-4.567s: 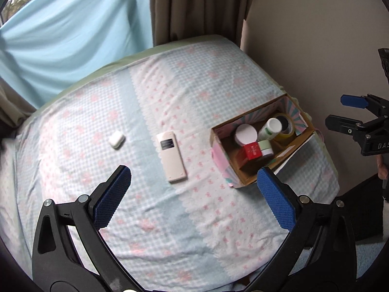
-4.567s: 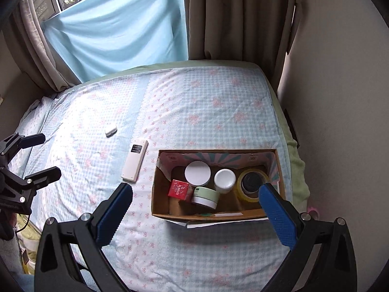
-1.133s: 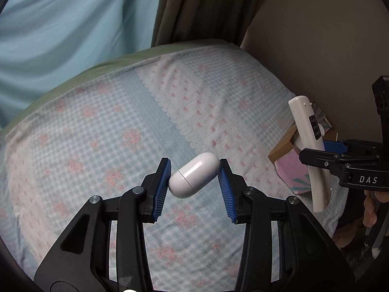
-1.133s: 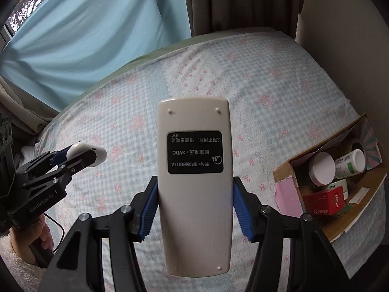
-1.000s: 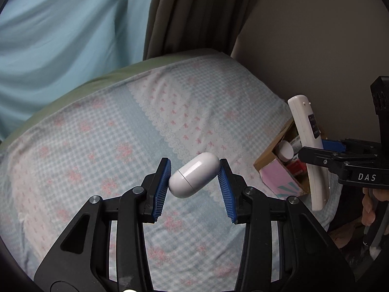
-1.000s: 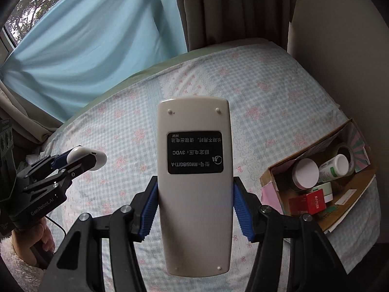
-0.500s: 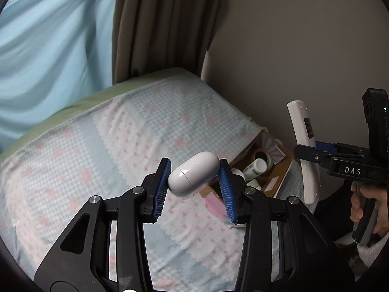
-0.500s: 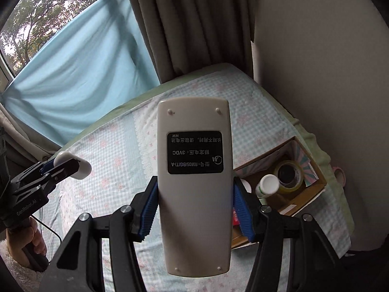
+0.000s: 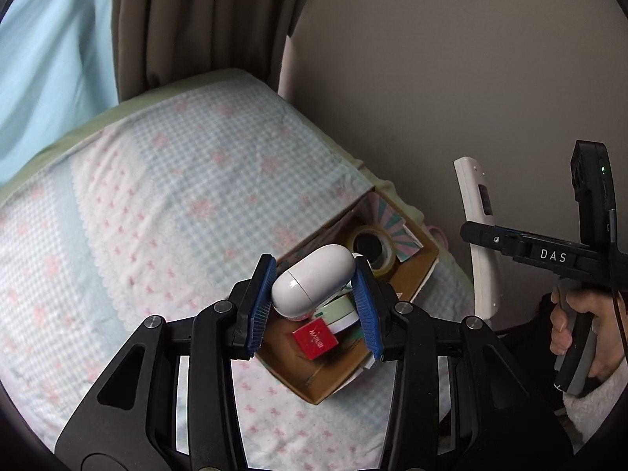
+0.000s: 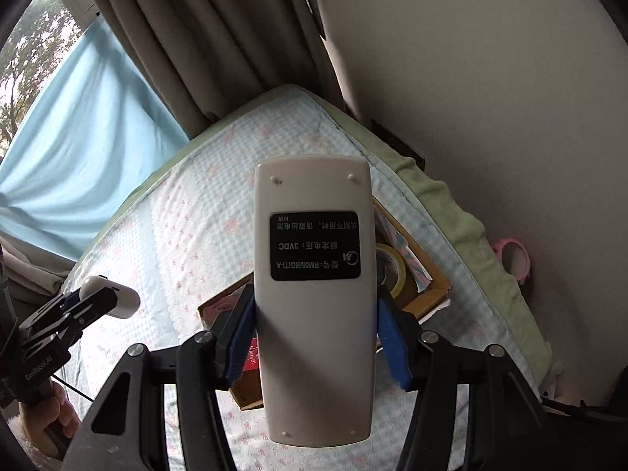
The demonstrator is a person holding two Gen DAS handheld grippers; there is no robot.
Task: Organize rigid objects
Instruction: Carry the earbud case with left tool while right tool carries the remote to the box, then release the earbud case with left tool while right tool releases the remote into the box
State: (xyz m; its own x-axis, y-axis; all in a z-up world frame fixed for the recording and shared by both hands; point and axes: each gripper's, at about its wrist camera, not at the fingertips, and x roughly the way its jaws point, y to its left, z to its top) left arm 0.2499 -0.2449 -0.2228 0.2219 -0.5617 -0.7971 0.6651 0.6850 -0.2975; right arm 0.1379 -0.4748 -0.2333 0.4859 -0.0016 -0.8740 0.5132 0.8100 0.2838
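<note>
1. Our left gripper (image 9: 314,302) is closed narrowly on a white capsule-shaped case (image 9: 313,280); both blue pads (image 9: 261,306) press its two sides, and the case lies tilted between them.
2. We hold this case in the air above the cardboard box (image 9: 426,263), which stands on the bed (image 9: 157,204) near its right edge, close to the wall.
3. Our right gripper (image 10: 314,337) is closed on a white remote control (image 10: 313,298); the pads clamp its long sides, and its back, with a black label, faces the camera.
4. The remote stands upright, above the box (image 10: 431,294) in this view.
5. The left wrist view shows the inside of the box: a red small box (image 9: 315,339), a roll of yellow tape (image 9: 369,245) and a green-rimmed jar (image 9: 339,310) partly behind the case.
6. It also shows our right hand (image 9: 581,322) on the handle and the remote (image 9: 477,235) from the side.
7. The right wrist view hides most of the box behind the remote, but it shows a pink ring (image 10: 512,259) beside the bed, against the wall, and the case (image 10: 112,294) in the left gripper (image 10: 92,302).
</note>
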